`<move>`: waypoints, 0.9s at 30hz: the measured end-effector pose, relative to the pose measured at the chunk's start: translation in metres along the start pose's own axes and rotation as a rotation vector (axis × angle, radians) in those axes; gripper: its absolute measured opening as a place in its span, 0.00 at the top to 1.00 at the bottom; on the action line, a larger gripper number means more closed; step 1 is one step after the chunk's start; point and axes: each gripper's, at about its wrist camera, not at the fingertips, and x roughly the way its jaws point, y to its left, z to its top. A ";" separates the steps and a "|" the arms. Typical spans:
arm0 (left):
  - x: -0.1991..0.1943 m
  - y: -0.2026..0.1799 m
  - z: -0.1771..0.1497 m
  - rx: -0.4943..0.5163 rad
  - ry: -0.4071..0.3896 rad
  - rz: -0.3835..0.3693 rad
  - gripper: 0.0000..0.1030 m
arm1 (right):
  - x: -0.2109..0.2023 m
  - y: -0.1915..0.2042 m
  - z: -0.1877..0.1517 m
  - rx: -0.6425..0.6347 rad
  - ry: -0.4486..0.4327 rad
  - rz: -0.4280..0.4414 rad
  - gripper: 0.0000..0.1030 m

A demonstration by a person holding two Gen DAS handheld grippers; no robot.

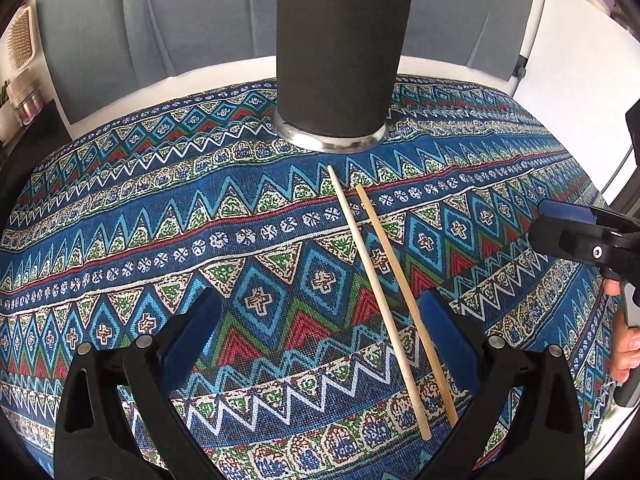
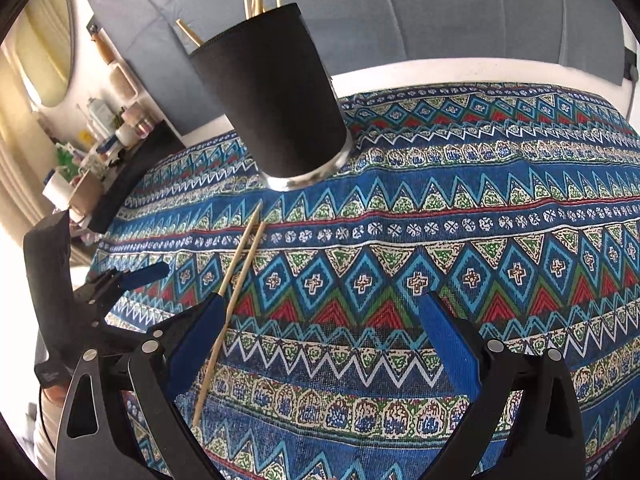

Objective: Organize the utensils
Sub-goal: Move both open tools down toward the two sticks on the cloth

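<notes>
We look low and close over the worktop (image 1: 120,240) from each gripper, both views facing its far edge; both share the cup (image 1: 340,48) (image 2: 276,100) and two chopsticks (image 1: 384,300) (image 2: 240,264).

A lived-in home room, by the look of it. The worktop (image 2: 460,80) is white and wears a woven cloth (image 2: 460,216) in blue, red and green zigzag bands, the kind laid on a household table. Behind it, at twelve o'clock, stands a grey padded backrest (image 2: 440,12), a sofa or headboard; which one cannot be told. At nine to ten o'clock in the right wrist view a side shelf (image 2: 100,140) is crowded with small bottles and jars, with an oval mirror (image 2: 44,52) on the wall above. A bristled hairbrush (image 1: 19,46) hangs at ten o'clock in the left wrist view.
</notes>
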 end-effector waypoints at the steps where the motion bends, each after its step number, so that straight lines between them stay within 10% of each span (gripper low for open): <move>1: 0.003 -0.002 0.000 0.010 0.011 0.004 0.06 | 0.004 0.000 0.000 0.008 0.017 -0.007 0.10; 27: 0.001 0.032 -0.009 0.009 0.009 0.079 0.04 | 0.061 0.047 0.008 -0.068 0.113 -0.165 0.09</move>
